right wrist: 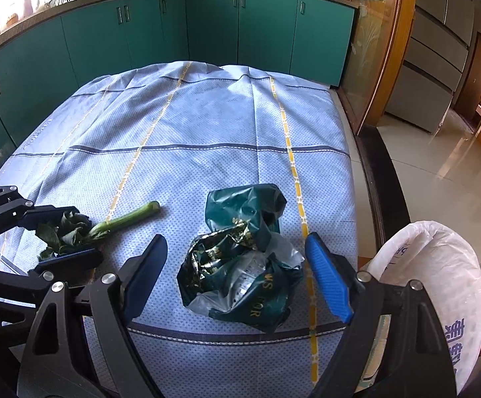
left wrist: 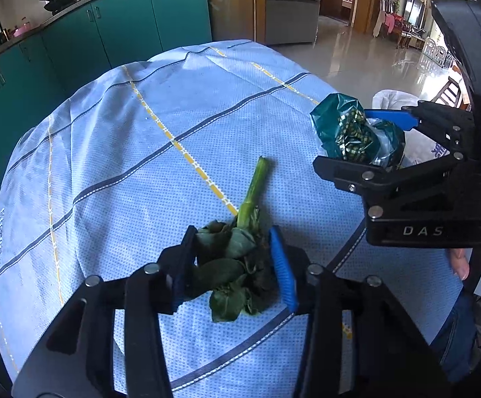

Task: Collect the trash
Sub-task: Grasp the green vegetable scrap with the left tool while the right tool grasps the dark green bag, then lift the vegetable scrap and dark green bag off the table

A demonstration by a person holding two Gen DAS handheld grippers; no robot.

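The worktop [right wrist: 207, 126] is covered by a light blue cloth with dark blue and yellow stripes. Two pieces of trash lie near its near edge: a wilted leafy vegetable stalk [left wrist: 240, 248] toward the left, and a crumpled dark green plastic bag [right wrist: 240, 265] toward the right.

Left gripper [left wrist: 232, 265]: the jaws stand partly closed on either side of the leafy end of the stalk. The black finger [left wrist: 184, 258] touches the leaves on one side, and the blue pad [left wrist: 283, 265] lies against them on the other. The leaves appear lightly pinched rather than firmly clamped, and the stalk rests on the cloth. Its pale green stem end points away from the gripper toward the centre of the worktop. The gripper is angled steeply down toward the cloth.

Right gripper [right wrist: 237, 272]: the jaws are wide open and straddle the crumpled bag. Clear gaps show between the bag and both the black finger [right wrist: 144, 275] and the blue pad [right wrist: 326, 282], so nothing is held. This gripper also tilts steeply downward, close to the near edge of the worktop.

A white sack [right wrist: 439, 282] with blue printing stands just beyond the right edge of the worktop, beside the right gripper. Fingers of the person's hand [left wrist: 466, 262] show under the right gripper's body in the left wrist view.
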